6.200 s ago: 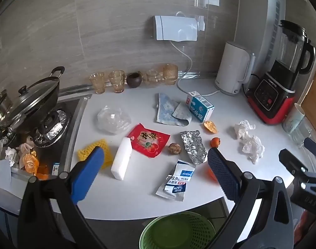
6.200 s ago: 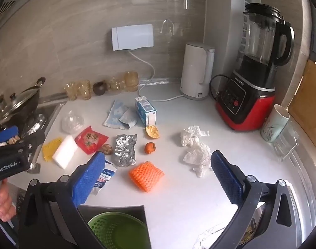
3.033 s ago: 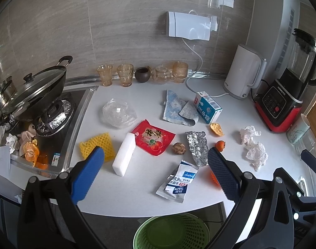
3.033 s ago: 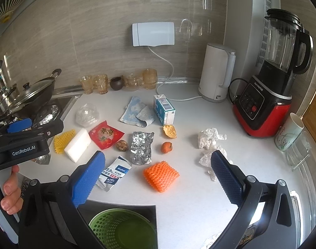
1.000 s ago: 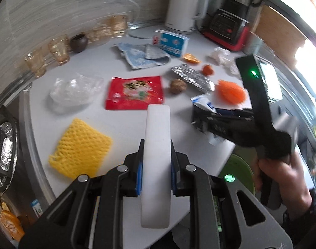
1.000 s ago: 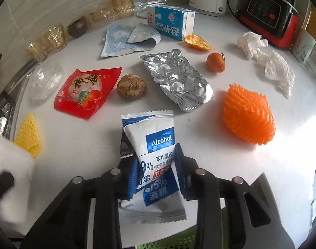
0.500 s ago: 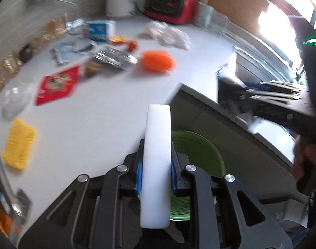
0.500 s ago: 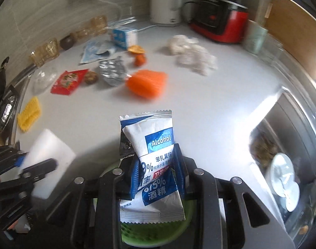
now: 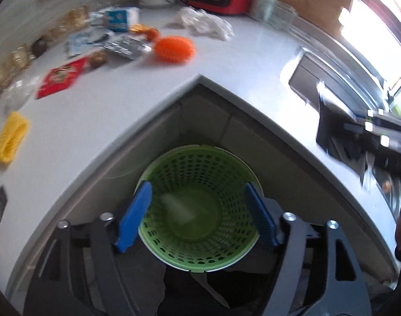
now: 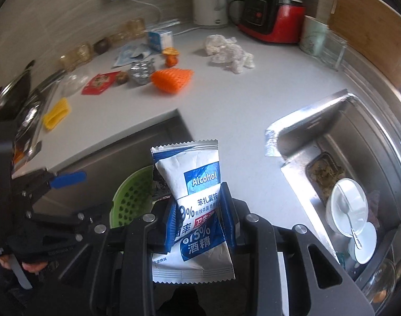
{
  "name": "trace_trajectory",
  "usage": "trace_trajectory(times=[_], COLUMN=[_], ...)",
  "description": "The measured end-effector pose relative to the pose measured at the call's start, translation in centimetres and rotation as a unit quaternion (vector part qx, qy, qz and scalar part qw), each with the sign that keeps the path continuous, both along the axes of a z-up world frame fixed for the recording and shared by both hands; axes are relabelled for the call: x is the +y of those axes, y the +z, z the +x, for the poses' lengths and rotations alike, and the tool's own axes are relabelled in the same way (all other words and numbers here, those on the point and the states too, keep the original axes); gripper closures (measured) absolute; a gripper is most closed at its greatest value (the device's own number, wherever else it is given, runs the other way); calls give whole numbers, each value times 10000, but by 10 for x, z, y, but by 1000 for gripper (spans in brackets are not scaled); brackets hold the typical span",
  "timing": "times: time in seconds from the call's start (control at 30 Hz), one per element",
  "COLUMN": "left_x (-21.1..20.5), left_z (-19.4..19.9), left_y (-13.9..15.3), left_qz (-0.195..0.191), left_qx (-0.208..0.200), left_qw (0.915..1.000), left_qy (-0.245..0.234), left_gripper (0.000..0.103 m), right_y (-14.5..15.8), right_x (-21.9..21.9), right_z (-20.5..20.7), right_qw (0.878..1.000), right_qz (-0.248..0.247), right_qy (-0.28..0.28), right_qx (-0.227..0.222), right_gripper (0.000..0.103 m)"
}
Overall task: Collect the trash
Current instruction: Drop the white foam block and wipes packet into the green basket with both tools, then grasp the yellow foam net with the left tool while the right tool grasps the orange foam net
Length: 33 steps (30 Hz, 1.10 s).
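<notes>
My left gripper [image 9: 196, 217] is open right above the green trash basket [image 9: 200, 252], which stands on the floor in the counter's inner corner. A pale blurred shape [image 9: 176, 206], the white foam block, is falling inside the basket. My right gripper [image 10: 200, 216] is shut on a white and blue alcohol wipes packet [image 10: 195, 181], held over the counter edge to the right of the basket [image 10: 132, 197]. The left gripper also shows in the right wrist view [image 10: 66, 181], open.
On the counter lie an orange foam net [image 9: 175, 50], a yellow foam net [image 9: 10, 137], a red snack wrapper [image 9: 60, 77], foil [image 9: 126, 47], crumpled tissues [image 9: 208, 23] and a milk carton [image 9: 120, 19]. A steel sink [image 10: 345, 173] with dishes is at the right.
My left gripper has opened over the basket and let go of the white foam block, which drops in. My right gripper has carried the wipes packet closer to the basket.
</notes>
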<state>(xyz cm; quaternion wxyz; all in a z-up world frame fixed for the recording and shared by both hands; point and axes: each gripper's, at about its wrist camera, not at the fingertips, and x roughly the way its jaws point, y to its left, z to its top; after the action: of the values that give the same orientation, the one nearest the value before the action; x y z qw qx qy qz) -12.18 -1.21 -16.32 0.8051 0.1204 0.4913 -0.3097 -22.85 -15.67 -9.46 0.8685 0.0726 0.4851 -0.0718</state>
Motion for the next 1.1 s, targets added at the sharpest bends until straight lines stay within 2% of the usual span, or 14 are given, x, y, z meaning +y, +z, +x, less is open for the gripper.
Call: trace_trajectory(times=[0.13, 0.27, 0.3, 0.33, 0.37, 0.4, 0.53, 0.67, 0.9, 1.0, 1.1], left_x=[24, 54, 65, 71, 79, 89, 120, 152, 195, 196, 191], left_z=[2, 3, 4, 6, 6, 9, 22, 51, 139, 172, 201], left_y=[20, 37, 42, 44, 46, 49, 54, 49, 24, 9, -6], left_qz=[33, 131, 132, 125, 118, 110, 70, 54, 52, 186, 360], left_qx=[-286, -496, -548, -578, -619, -665, -744, -734, -517, -461, -432], left_qw=[9978, 9918, 9893, 9879, 9859, 9832, 9756, 9672, 9488, 9483, 9534], left_qy=[592, 1175, 1349, 1437, 1552, 1698, 2063, 2430, 3115, 3133, 2964], left_gripper=[17, 13, 12, 12, 11, 10, 9, 9, 9, 9, 9], right_y=[-7, -24, -30, -36, -38, -41, -40, -24, 2, 7, 8], right_x=[16, 35, 40, 44, 46, 48, 50, 48, 50, 57, 65], right_z=[-1, 3, 6, 8, 10, 11, 17, 29, 65, 83, 102], right_qw=[9987, 9952, 9941, 9935, 9935, 9937, 9938, 9962, 9985, 9989, 9990], right_qz=[228, 363, 391, 364, 318, 265, 293, 287, 385, 319, 292], right_qy=[465, 899, 999, 1052, 1055, 1052, 1035, 822, 263, 74, -65], right_qx=[-30, 90, 189, 258, 271, 291, 271, 63, -274, -341, -330], right_gripper=[73, 68, 53, 42, 26, 17, 10, 6, 4, 4, 4])
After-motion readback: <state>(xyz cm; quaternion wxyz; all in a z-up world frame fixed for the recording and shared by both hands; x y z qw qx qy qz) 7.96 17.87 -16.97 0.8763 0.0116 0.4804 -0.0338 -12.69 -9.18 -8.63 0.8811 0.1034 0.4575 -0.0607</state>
